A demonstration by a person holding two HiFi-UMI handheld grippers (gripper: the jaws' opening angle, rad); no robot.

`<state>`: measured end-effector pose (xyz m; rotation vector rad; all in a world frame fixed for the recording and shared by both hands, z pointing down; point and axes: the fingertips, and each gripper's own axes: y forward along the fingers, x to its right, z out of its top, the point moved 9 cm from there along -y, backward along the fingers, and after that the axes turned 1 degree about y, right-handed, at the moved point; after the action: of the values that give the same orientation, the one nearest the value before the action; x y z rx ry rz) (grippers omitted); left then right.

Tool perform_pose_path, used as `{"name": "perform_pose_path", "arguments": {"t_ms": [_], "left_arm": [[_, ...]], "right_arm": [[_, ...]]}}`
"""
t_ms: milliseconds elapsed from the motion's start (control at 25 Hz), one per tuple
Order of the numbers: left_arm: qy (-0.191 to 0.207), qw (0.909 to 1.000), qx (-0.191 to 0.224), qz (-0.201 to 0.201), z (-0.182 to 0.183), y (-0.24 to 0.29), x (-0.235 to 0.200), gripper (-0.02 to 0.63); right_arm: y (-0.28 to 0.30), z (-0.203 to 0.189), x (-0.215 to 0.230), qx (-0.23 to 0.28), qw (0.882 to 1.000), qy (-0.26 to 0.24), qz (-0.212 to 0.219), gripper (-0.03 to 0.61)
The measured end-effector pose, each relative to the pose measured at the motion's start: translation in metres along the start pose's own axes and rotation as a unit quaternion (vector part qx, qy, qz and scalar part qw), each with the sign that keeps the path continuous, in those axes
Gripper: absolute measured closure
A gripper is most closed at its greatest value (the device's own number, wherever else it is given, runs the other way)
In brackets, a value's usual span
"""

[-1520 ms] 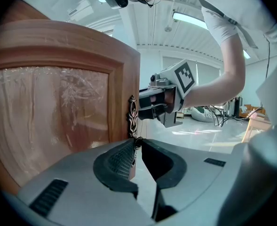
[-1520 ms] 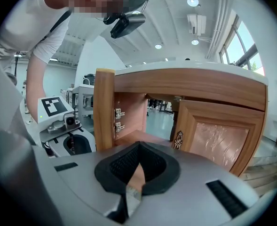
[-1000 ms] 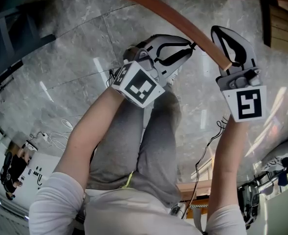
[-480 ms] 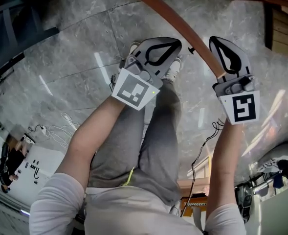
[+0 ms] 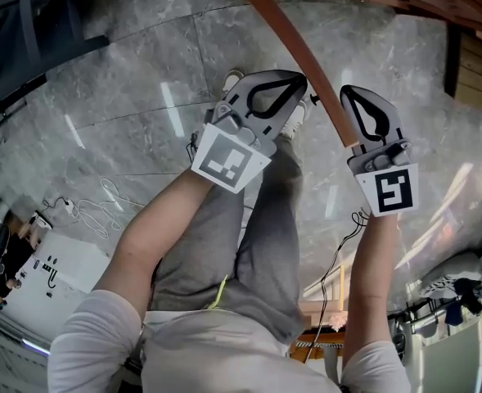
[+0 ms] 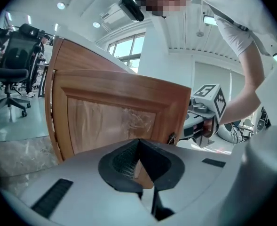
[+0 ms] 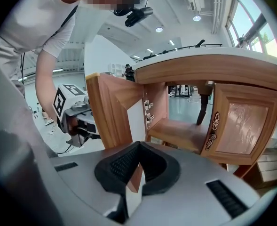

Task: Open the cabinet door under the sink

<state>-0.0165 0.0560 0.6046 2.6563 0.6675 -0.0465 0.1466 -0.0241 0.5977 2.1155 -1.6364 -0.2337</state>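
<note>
The wooden cabinet door (image 5: 294,43) stands open and shows edge-on from above as a brown bar. My left gripper (image 5: 299,80) is on its outer side, shut with nothing held. In the left gripper view the shut tips (image 6: 138,141) lie low in front of the door's panelled face (image 6: 114,112). My right gripper (image 5: 353,93) is shut at the door's free end, on the inner side. In its own view the tips (image 7: 138,144) meet just before the door's edge (image 7: 107,107); whether they touch it I cannot tell. The open cabinet (image 7: 180,131) shows a wooden shelf.
The second cabinet door (image 7: 244,126) at the right is closed under the countertop (image 7: 209,55). My legs and shoes (image 5: 290,125) stand on the grey marble floor (image 5: 126,80) beside the door. Cables (image 5: 93,211) lie at the left. An office chair (image 6: 11,55) stands beyond.
The left gripper's jaws have closed from partly open. Both grippers have shifted left in the head view, and the door's edge now runs steeper across the picture.
</note>
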Motion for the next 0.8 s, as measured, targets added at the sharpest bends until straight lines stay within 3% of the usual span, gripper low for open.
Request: {"name": "perform_pose_path", "arguments": {"t_ms": [280, 480, 800], "left_arm": [[-0.008, 0.9995, -0.009, 0.029, 0.008, -0.019, -0.01, 0.597], [-0.001, 0.9989, -0.02, 0.042, 0.018, -0.042, -0.022, 0.597], [-0.006, 0.9978, -0.017, 0.064, 0.031, -0.066, -0.039, 0.597]], "right_arm": [[0.006, 0.008, -0.029, -0.012, 0.999, 0.008, 0.044, 0.548], [0.011, 0.026, -0.04, -0.009, 0.999, 0.025, 0.042, 0.548], [0.024, 0.045, -0.063, -0.026, 0.996, -0.004, 0.082, 0.548]]}}
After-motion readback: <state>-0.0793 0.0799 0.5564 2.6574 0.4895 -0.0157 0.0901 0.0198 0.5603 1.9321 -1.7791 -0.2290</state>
